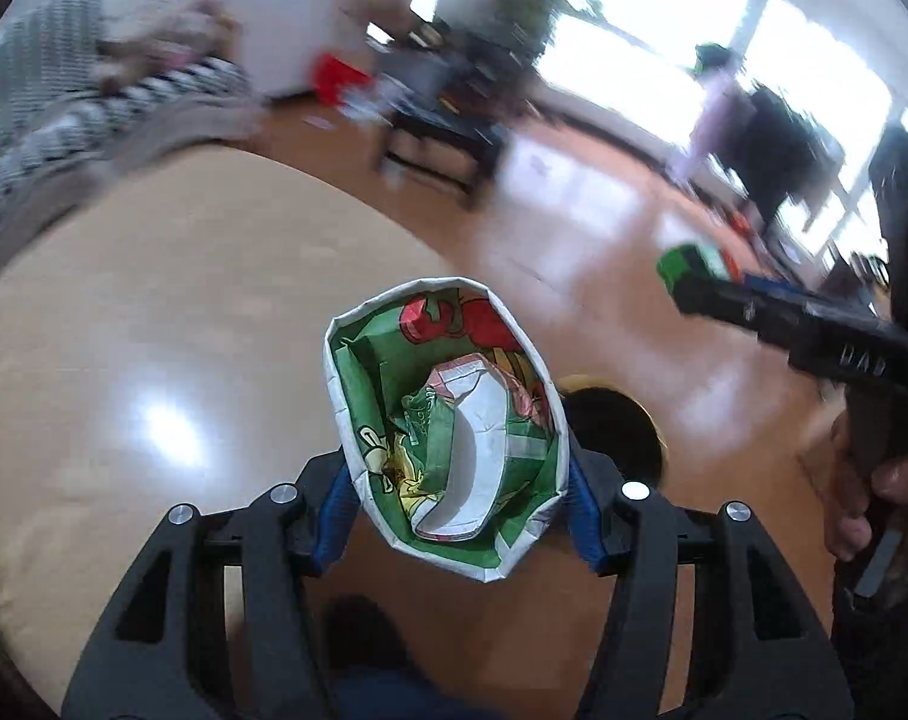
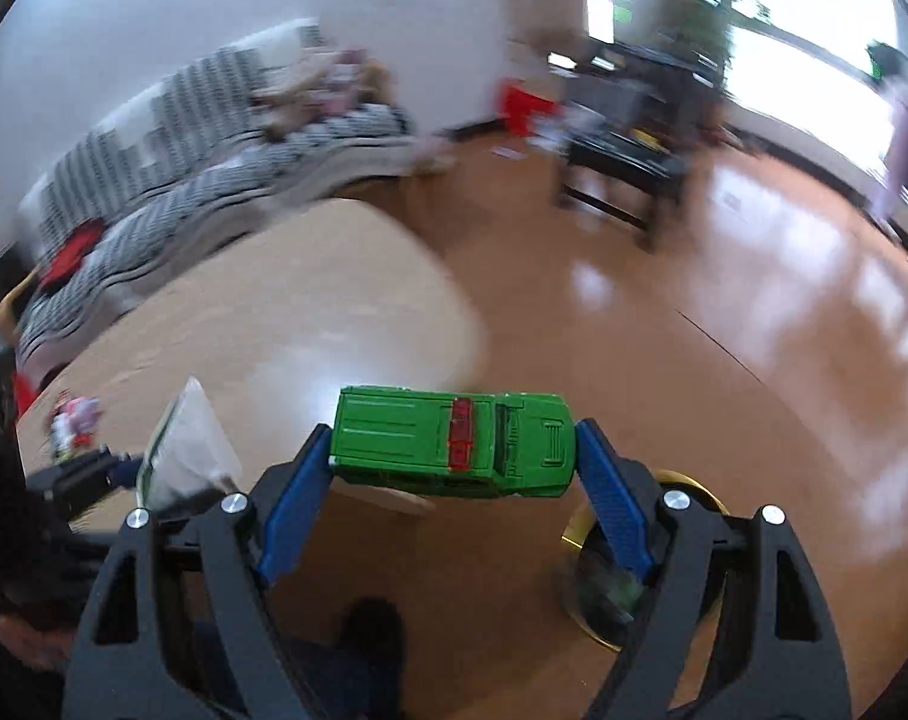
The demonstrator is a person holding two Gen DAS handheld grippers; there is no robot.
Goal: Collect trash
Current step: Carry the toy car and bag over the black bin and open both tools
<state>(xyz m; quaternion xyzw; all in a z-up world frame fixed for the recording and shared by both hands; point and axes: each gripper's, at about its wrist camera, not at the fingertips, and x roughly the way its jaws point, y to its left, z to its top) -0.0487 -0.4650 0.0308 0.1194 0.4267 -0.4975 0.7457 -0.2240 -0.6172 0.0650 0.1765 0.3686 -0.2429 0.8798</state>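
The left gripper (image 1: 454, 480) is closed on a crumpled paper carton (image 1: 445, 426), its blue pads (image 1: 580, 516) pressed against the two sides so that the open mouth faces up toward the camera. Held this way, a smaller scrunched carton tucked inside is kept from falling out. The outer carton is printed green with red and yellow figures, its white rim bent and its walls creased.

The right gripper (image 2: 454, 450) is clamped on a green toy car (image 2: 451, 447), gripped end to end between the blue pads (image 2: 613, 504), roof up, with a red strip across the roof. The jaws stand wide because the car is taken lengthwise.

Both loads are carried above a pale table (image 1: 124, 330) and a glossy brown floor (image 2: 724, 330). Just below and to the right, a dark round bin with a gold rim (image 2: 580, 531) is seen, judged the likely drop point. The room beyond is blurred.
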